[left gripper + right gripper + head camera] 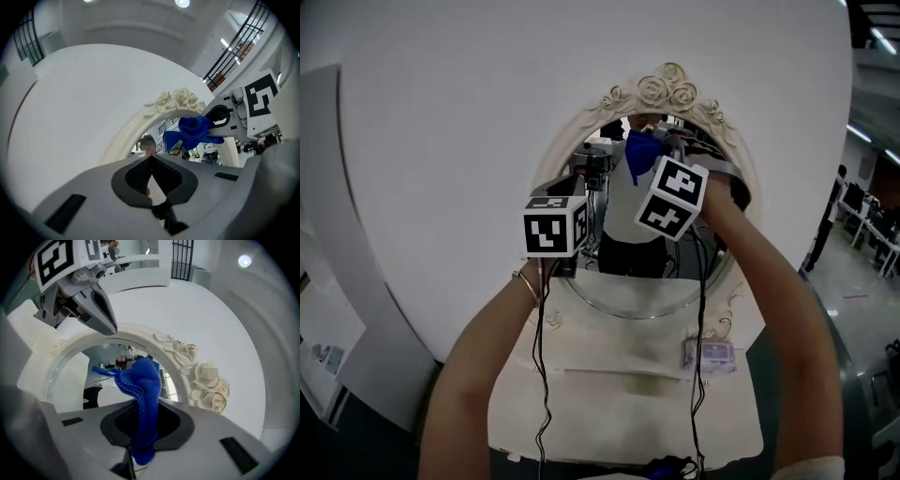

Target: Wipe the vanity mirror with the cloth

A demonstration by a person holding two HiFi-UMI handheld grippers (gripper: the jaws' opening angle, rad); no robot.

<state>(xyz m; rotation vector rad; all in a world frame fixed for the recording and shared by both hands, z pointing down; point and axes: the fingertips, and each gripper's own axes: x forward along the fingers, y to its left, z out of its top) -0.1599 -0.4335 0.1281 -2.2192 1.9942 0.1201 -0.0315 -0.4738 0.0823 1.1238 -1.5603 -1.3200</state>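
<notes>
A large white curved wall panel (441, 141) backs a cream dressing table (619, 412). A round ceiling lamp (182, 3) glows above, near a black barred railing (236, 47).

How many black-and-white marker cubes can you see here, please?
2. One black-and-white marker cube is on the left gripper, at the left edge of the white-framed oval mirror; the other is on the right gripper, which grips the blue cloth.

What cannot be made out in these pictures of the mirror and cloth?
- Head view: whether the cloth touches the mirror glass; the marker cube covers the contact.
- Head view: the small object on the vanity top; too small to identify.
- Right gripper view: the mirror's lower rim; the right gripper body hides it.
</notes>
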